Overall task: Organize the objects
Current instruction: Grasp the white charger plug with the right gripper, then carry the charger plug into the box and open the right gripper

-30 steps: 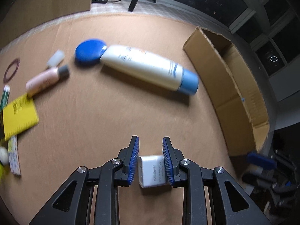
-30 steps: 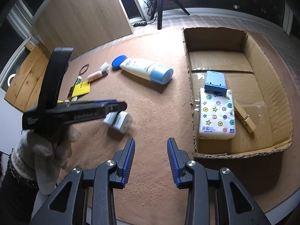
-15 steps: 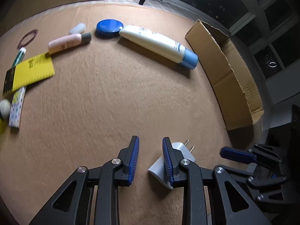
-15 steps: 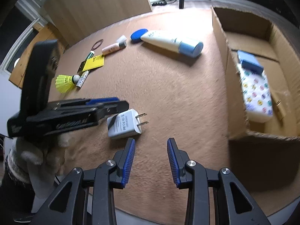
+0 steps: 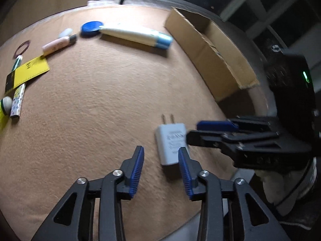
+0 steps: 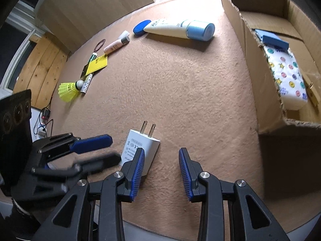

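A white charger plug (image 5: 170,140) lies flat on the tan table cover, prongs pointing away from me. My left gripper (image 5: 160,152) hovers just over its near left side. Its jaws are opening and neither pad presses on the plug. In the right wrist view the charger plug (image 6: 140,142) sits just left of my right gripper (image 6: 161,152), partly behind the left finger (image 6: 138,160). That gripper is open with only bare table between its pads. The two grippers face each other across the plug.
A cardboard box (image 6: 250,60) stands at the right and holds a patterned tissue pack (image 6: 286,76) and a blue case (image 6: 270,39). Farther back lie a lotion tube (image 6: 178,29), a blue lid (image 6: 141,26), a pink bottle (image 6: 115,45), a yellow card (image 6: 96,66) and a shuttlecock (image 6: 69,89).
The left gripper held the charger plug, set it on the table and let go, and its jaws now stand wider. The right gripper has sunk closer to the plug.
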A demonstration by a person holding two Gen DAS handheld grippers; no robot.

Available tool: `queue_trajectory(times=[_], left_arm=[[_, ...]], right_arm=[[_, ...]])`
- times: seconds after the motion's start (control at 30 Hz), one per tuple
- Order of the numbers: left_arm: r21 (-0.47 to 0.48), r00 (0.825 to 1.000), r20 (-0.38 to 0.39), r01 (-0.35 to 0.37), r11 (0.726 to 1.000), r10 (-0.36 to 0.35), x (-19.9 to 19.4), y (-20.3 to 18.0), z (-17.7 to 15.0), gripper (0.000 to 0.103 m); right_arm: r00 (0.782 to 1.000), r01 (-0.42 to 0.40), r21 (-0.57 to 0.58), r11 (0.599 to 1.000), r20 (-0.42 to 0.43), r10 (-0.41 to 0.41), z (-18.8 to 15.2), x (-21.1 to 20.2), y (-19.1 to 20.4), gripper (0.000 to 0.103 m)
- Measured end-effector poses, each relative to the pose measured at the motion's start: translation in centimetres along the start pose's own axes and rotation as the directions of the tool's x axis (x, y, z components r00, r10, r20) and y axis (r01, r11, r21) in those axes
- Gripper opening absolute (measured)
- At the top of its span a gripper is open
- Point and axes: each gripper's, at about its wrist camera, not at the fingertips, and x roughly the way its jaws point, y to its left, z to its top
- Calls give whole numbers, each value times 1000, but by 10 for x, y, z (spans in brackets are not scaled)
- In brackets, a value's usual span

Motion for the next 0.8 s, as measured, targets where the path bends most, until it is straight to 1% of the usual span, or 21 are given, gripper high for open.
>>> queue_trajectory(times=[0.13,0.47,0.63,0.8], left_arm=[[42,1000,-24,-3,999,4,8,-12,-4,39],[43,999,-27,27,999,-26,15,-12,-7,39],[47,999,-28,30,998,-29,18,-13,-5,38],[44,999,-27,32,999,-31,16,-12,-7,38]], right_arm=[[1000,-22,15,1000,-7,22,2,3,1,32],[997,-62,7,998,-34,62,4,11,7,32],[995,-86,-6,996,-48,85,6,14,11,26],[995,-87,-10,996,-56,86,7,15,11,26]])
